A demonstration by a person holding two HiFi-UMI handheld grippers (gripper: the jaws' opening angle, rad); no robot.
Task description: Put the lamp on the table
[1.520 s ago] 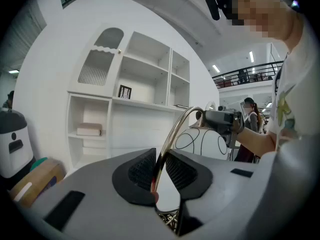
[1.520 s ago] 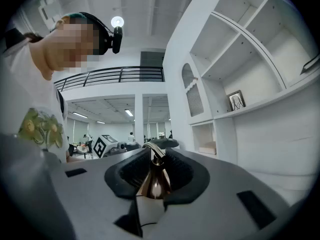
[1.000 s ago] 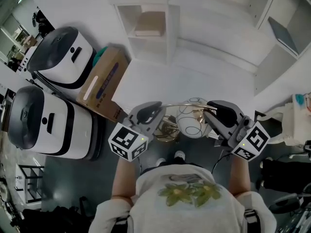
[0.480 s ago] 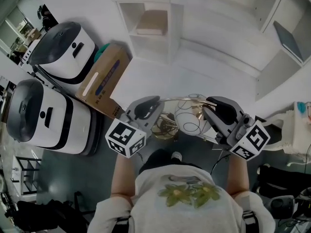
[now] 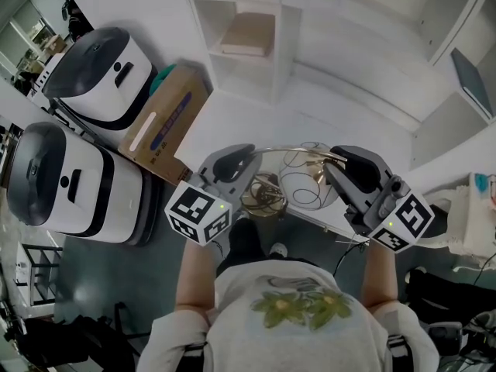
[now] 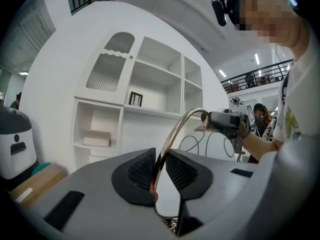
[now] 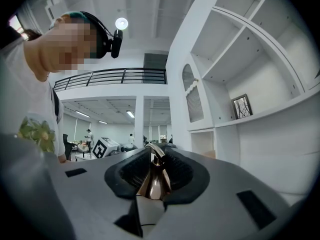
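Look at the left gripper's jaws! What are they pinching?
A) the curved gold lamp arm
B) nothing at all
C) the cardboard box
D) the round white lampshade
A: the left gripper view shows the left gripper's jaws shut on the curved gold lamp arm, with the round white lampshade farther along it.

The person wears a white short-sleeved T-shirt [image 5: 240,316] with a yellow-green leaf print [image 5: 298,307] on the chest. A black head camera [image 6: 218,11] is mounted on a dark strap. The left gripper [image 5: 249,163] and right gripper [image 5: 333,169] have grey moulded shells and black ribbed pads [image 6: 140,170]. Each carries a white cube [image 5: 198,214] with black square markers and a small green light.
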